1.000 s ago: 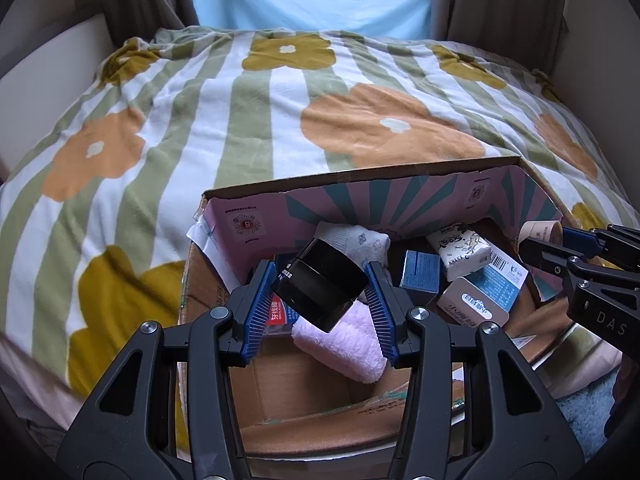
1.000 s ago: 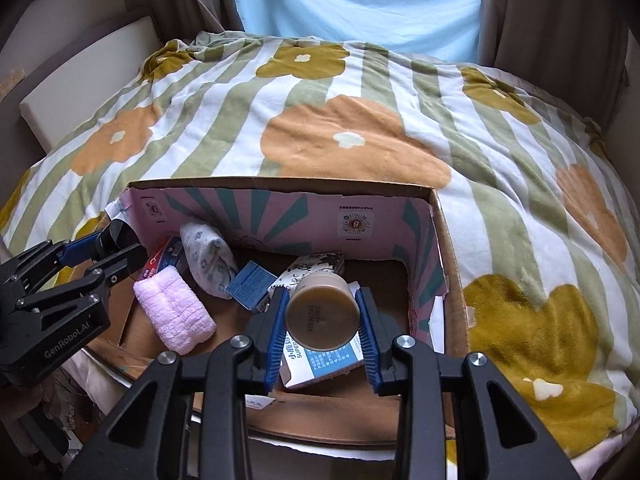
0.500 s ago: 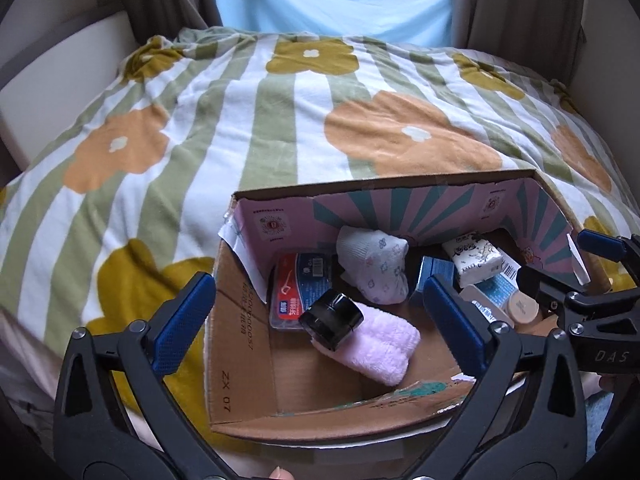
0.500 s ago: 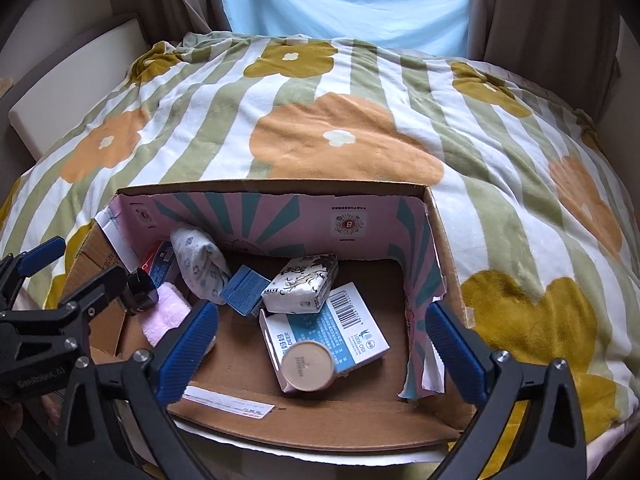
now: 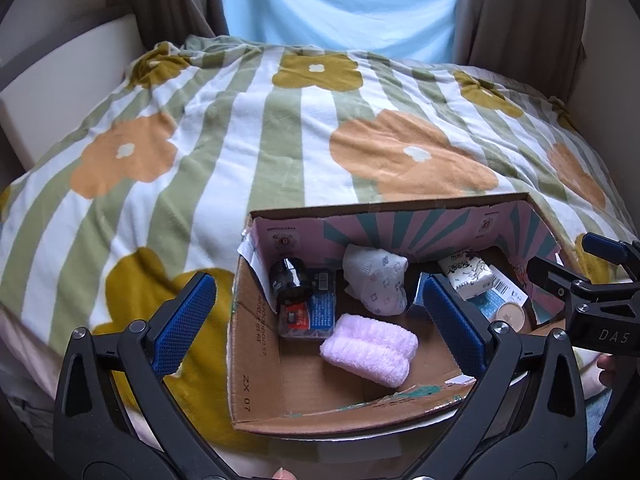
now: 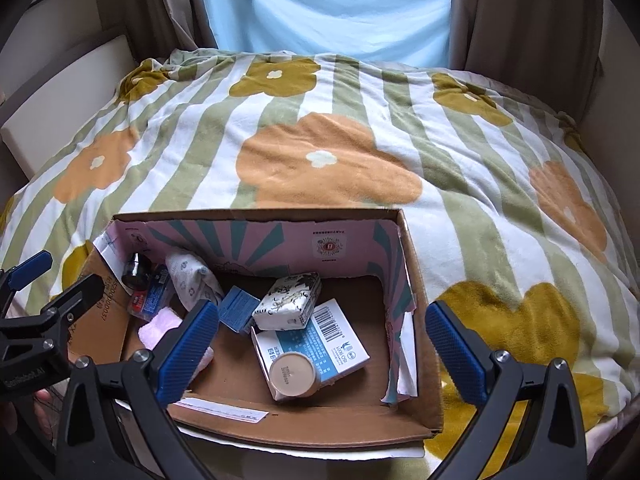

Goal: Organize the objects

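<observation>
An open cardboard box (image 5: 256,360) (image 6: 420,360) sits on the bed's near edge. Inside lie a black jar (image 5: 290,280) (image 6: 136,270), a pink towel roll (image 5: 370,348) (image 6: 158,326), a white patterned sock (image 5: 376,276) (image 6: 192,278), a red-blue packet (image 5: 310,314), a small blue box (image 6: 238,306), a tissue pack (image 6: 290,300) (image 5: 466,274), a blue-white carton (image 6: 324,340) and a beige jar (image 6: 291,374) (image 5: 509,314). My left gripper (image 5: 316,324) is open and empty above the box's left part. My right gripper (image 6: 320,346) is open and empty above the right part.
A flower-and-stripe blanket (image 5: 280,132) (image 6: 320,140) covers the bed beyond the box. A blue curtain (image 5: 336,0) and brown drapes hang behind. A white headboard panel (image 5: 60,80) runs along the left.
Both grippers opened and pulled back. The black jar dropped from the left gripper into the box's left corner; the beige jar dropped from the right gripper onto the blue-white carton.
</observation>
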Demonstrator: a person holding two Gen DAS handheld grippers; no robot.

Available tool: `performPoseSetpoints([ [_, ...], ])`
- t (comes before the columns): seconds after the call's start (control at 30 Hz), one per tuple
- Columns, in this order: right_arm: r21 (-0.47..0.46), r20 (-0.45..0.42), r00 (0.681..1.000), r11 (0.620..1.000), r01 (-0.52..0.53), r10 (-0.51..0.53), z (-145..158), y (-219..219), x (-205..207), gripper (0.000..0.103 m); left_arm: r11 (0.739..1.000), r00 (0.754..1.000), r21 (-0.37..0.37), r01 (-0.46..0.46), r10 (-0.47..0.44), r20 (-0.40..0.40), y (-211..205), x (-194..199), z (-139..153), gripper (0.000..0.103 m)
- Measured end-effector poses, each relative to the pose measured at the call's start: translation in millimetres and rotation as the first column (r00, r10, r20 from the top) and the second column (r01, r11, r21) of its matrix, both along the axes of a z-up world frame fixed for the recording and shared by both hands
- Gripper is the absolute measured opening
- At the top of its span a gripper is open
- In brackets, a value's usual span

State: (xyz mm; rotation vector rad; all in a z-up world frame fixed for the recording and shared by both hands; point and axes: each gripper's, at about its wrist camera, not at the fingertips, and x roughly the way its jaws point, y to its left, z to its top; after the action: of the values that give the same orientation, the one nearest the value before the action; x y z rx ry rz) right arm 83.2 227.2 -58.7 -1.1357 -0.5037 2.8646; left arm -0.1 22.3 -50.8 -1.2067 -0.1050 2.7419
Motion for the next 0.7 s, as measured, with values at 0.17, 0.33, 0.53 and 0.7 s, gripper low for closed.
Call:
performPoseSetpoints([
  [0.17,0.015,-0.061,0.998,1.000,-0.011,0.012,34,-17,9,0.102,1.000,0.996,-0.006,-0.025,0.025,-0.083,-11,0,36,0.103],
  [0.33,-0.003,-0.120,0.993,1.000,-0.018,0.017,58,-28,18,0.102,1.000,0.988,0.011,-0.029,0.030,-0.149,-17,-2,62,0.103],
  [0.53,-0.020,-0.151,0.988,1.000,-0.014,0.011,66,-32,23,0.102,0.999,0.984,0.040,-0.020,0.027,-0.175,-22,2,70,0.103],
  [0.7,-0.017,-0.160,0.987,1.000,-0.009,0.007,68,-33,24,0.102,0.999,0.985,0.042,-0.012,0.019,-0.174,-22,3,70,0.103],
])
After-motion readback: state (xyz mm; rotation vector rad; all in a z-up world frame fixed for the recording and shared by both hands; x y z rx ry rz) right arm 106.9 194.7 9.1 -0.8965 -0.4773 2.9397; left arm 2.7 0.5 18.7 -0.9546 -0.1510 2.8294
